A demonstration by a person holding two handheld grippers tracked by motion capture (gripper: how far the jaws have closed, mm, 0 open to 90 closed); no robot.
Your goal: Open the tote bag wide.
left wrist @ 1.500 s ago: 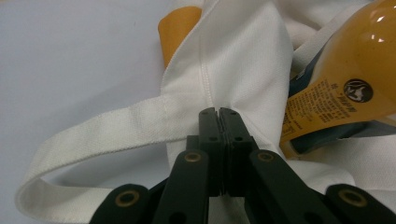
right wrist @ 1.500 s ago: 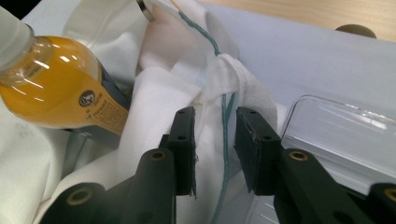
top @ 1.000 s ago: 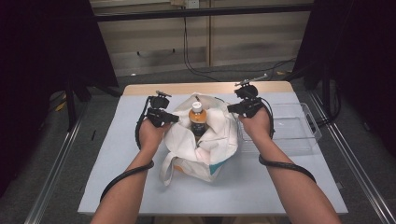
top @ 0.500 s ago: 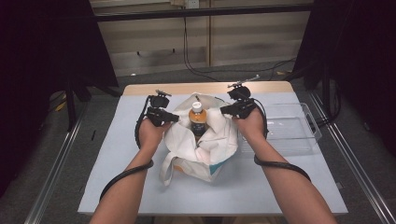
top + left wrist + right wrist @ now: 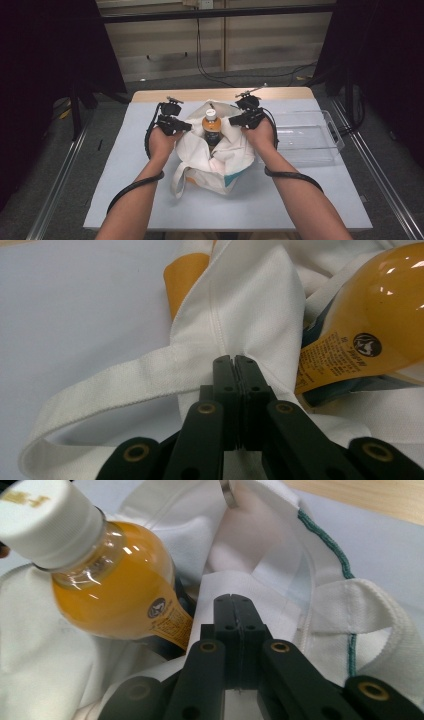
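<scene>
A white cloth tote bag (image 5: 215,162) lies on the table with its mouth held apart. A bottle of amber drink (image 5: 212,129) with a white cap stands inside it. My left gripper (image 5: 188,128) is shut on the bag's left rim, close to the bottle. In the left gripper view the jaws (image 5: 234,360) pinch the white fabric (image 5: 250,305) where a strap joins it, with the bottle (image 5: 380,315) to the right. My right gripper (image 5: 231,122) is shut on the bag's right rim. In the right gripper view its jaws (image 5: 234,599) clamp the cloth (image 5: 260,545) beside the bottle (image 5: 120,595).
A clear plastic tray (image 5: 306,139) stands on the table to the right of the bag. The pale blue mat (image 5: 125,170) covers the tabletop, with a wooden edge (image 5: 220,93) at the far side. A metal frame and dark curtains surround the table.
My right gripper has moved left and slightly down toward the bottle, drawing the bag's right rim with it. The left gripper has held still.
</scene>
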